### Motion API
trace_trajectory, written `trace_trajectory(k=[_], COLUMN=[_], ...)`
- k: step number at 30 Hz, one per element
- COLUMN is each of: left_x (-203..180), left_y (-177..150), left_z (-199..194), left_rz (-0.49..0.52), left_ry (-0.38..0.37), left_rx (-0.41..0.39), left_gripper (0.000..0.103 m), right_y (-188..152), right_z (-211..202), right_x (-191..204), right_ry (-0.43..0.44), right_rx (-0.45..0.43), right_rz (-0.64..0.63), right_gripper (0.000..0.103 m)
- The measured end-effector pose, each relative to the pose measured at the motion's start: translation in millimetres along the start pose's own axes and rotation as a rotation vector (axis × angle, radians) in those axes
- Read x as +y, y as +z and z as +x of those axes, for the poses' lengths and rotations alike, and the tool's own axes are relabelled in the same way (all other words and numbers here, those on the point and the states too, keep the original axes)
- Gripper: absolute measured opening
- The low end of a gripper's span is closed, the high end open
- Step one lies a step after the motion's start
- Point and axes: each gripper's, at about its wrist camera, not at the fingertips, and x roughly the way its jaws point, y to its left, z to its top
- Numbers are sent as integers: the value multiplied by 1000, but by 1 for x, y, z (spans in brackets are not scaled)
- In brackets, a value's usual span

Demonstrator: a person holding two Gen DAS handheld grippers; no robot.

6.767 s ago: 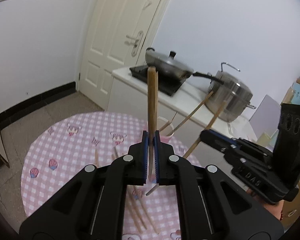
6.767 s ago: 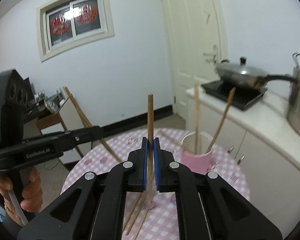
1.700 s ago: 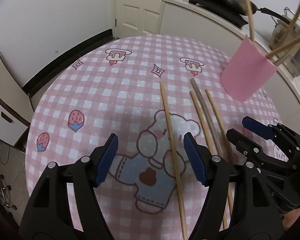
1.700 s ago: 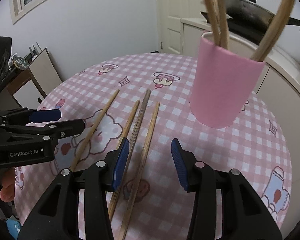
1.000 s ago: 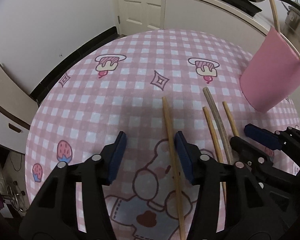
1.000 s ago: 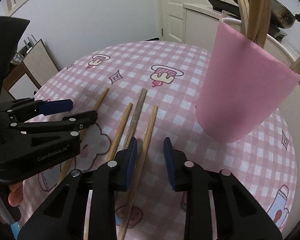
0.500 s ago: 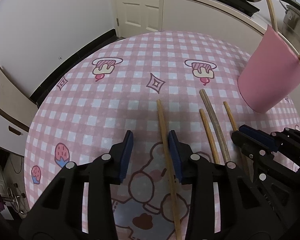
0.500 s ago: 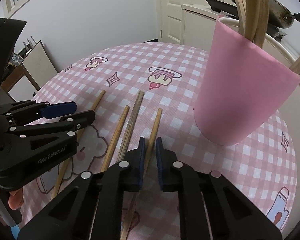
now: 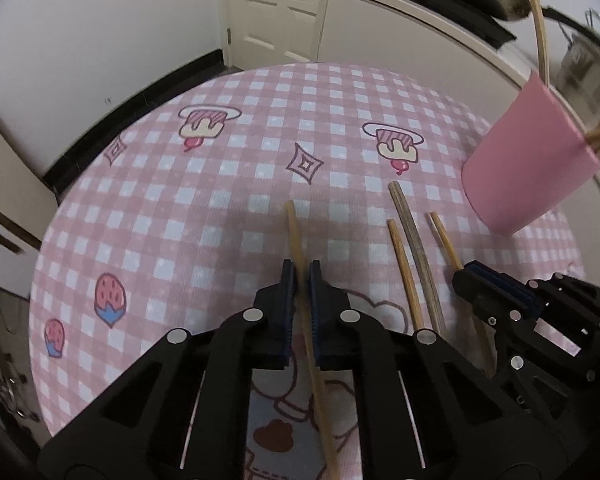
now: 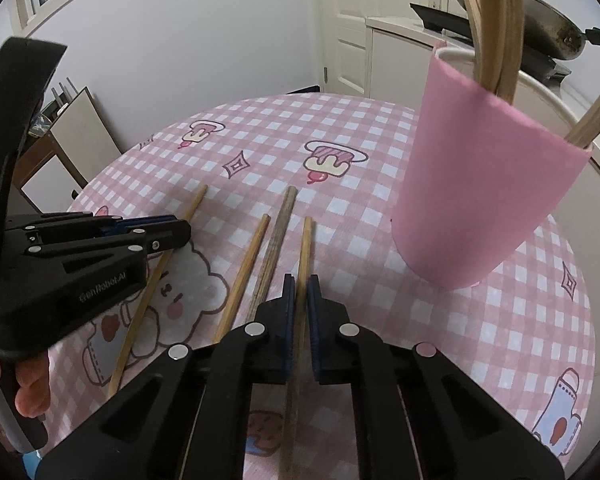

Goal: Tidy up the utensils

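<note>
Several wooden chopsticks lie on the pink checked tablecloth (image 9: 228,184). My left gripper (image 9: 301,276) is shut on the leftmost chopstick (image 9: 294,228), which still lies on the cloth. My right gripper (image 10: 299,286) is shut on the rightmost chopstick (image 10: 306,240), also resting on the cloth. Between them lie a light chopstick (image 10: 252,252) and a darker grey one (image 10: 278,232). A pink cup (image 10: 484,184) with several chopsticks standing in it is at the right; it also shows in the left wrist view (image 9: 528,168).
The round table's edge (image 9: 40,240) drops off to the left. A white counter (image 9: 420,20) with a pan (image 10: 552,32) on a cooktop stands behind the table, next to a white door (image 9: 276,8). A person's hand (image 10: 28,392) holds the left gripper.
Both grippers came down from open to shut, the left closing on the leftmost chopstick and the right on the rightmost one. Earlier each had held a chopstick upright.
</note>
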Motion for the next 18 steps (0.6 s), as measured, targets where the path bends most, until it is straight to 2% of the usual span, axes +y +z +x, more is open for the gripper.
trace_trajectory(k=[2,7,12,18], left_x=[4,14,14,11], left_y=[-2,-5,-14,-28], left_z=[-5,-29,-72,-132], left_rz=[-8,-37,-50,-34], left_ry=[3,-44,-68,-100], left_rx=[-11,-52,-132,-259], left_gripper=[7,7,7,7], right_y=[0,0,0,-2], right_z=[-5,-22,-49,-100], right_x=[1,5,15,22], right_ry=[1,4,12,43], right_rx=[-10,-40,-85,-184], right_rz=[-2,-18,-45,-62], right_gripper=[5,5,5,5])
